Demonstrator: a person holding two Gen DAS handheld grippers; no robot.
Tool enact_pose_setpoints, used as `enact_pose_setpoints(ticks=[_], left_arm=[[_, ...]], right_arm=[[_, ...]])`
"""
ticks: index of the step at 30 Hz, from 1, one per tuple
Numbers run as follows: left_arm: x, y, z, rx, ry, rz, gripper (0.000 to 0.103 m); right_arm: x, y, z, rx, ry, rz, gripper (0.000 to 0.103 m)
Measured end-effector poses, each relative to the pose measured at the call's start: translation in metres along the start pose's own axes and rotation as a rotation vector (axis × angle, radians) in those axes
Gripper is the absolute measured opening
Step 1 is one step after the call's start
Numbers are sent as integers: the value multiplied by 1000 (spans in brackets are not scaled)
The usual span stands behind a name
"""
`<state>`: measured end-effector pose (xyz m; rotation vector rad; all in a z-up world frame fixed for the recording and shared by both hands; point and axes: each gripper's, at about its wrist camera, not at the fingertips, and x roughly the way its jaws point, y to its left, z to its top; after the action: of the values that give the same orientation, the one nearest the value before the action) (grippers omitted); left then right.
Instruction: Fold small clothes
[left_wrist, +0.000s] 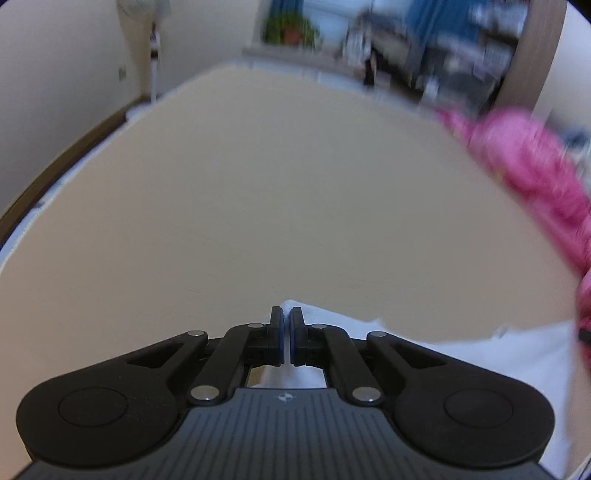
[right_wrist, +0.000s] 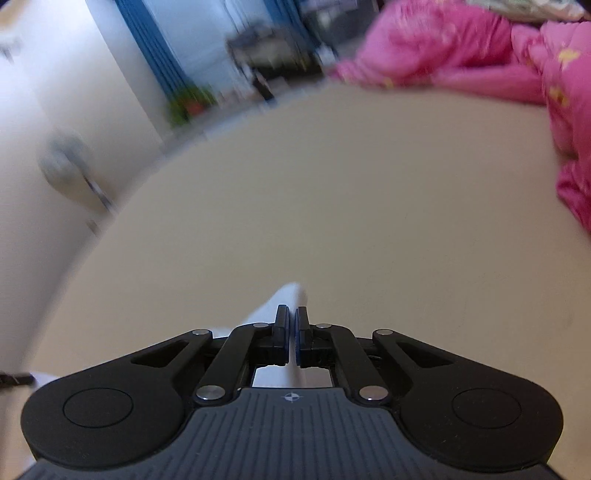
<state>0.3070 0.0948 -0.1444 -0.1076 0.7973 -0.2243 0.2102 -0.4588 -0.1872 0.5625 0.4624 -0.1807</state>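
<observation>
Left claw (left_wrist: 286, 314) pinched tight on a corner of white cloth (left_wrist: 480, 354), pads all but meeting with the fabric poking out just past the tips. Right claw (right_wrist: 291, 312) likewise clamped on another white corner (right_wrist: 291, 291), jaws nearly touching, cloth peeking beyond the fingers and showing below between the arms. Counted two claws, one per view, each gripping. Counted one white cloth, as far as could be told; whether both corners belong to the same piece could not be confirmed. Cloth spread near and to the right in the left view, over a beige surface (left_wrist: 277, 192). Counted one heap of pink bedding (left_wrist: 535, 177), far right in both views, well apart from the claws. Beyond the far edge: one potted plant (left_wrist: 291, 29), one fan (left_wrist: 142, 9), blue curtains (right_wrist: 155, 48), all blurred.
</observation>
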Motion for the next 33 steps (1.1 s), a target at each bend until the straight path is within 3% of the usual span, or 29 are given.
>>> enact_pose_setpoints(ticks=[2, 4, 7, 8, 10, 12, 14, 16, 20, 24, 28, 33], left_arm=[[12, 3, 2, -9, 28, 41, 3], [44, 8, 5, -13, 121, 126, 4], [85, 19, 7, -34, 293, 222, 23], [88, 21, 6, -37, 330, 225, 27], [70, 26, 3, -53, 303, 190, 35], [38, 31, -6, -53, 245, 160, 68], [4, 32, -21, -41, 190, 148, 81], [-29, 31, -42, -7, 178, 121, 83], [-73, 21, -96, 104, 233, 85, 83], [-76, 5, -148, 198, 303, 44, 83], [-76, 3, -169, 248, 323, 66, 83], [-68, 2, -169, 256, 321, 89, 83]], right_arm=[[-3, -10, 7, 24, -3, -25, 2], [18, -21, 8, 35, 64, -95, 2], [50, -28, 2, 27, 167, -249, 7], [53, -23, 0, 58, 173, -259, 7], [26, -26, 2, 107, 126, -192, 7], [-13, -25, 0, 73, 98, -158, 16], [-47, -23, -11, 40, 129, -136, 35], [-67, -22, -27, 1, 186, -115, 38], [-96, -7, -62, -134, 260, -115, 39], [-108, 2, -89, -164, 306, -132, 39], [-109, 13, -104, -174, 330, -164, 39], [-102, 22, -112, -177, 345, -175, 40]])
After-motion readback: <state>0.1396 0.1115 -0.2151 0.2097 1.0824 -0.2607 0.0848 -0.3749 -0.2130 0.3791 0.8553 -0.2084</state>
